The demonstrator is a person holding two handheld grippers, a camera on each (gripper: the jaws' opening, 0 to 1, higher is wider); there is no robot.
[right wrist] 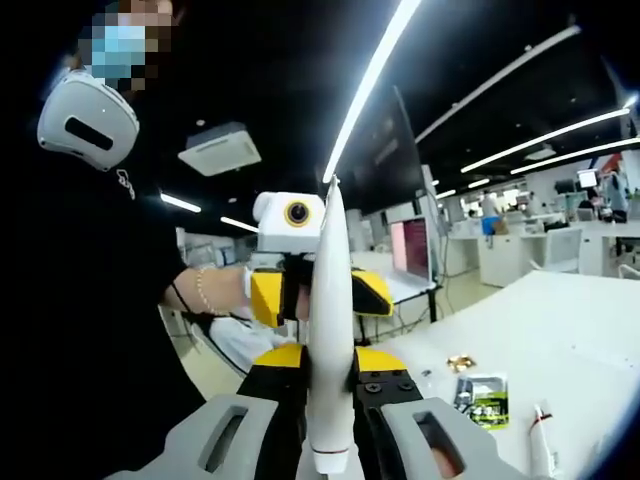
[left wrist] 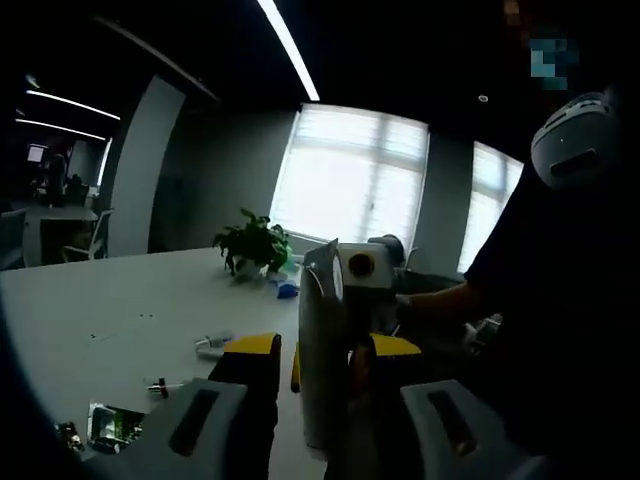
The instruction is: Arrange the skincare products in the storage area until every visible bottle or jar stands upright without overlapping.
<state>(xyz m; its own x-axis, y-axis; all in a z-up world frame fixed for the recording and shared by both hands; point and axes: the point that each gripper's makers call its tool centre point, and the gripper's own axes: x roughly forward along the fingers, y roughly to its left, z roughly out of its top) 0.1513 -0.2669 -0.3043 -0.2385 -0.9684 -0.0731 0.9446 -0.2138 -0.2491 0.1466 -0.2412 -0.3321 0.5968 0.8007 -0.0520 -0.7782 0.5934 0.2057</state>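
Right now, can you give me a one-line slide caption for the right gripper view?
Both grippers hold one white tube upright above the white table; right gripper low, left gripper higher.

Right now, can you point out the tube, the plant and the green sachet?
tube (right wrist: 330, 340): right gripper view, middle of its white body.
plant (left wrist: 256, 243): left gripper view, its leaves.
green sachet (right wrist: 485, 398): right gripper view, its front face.
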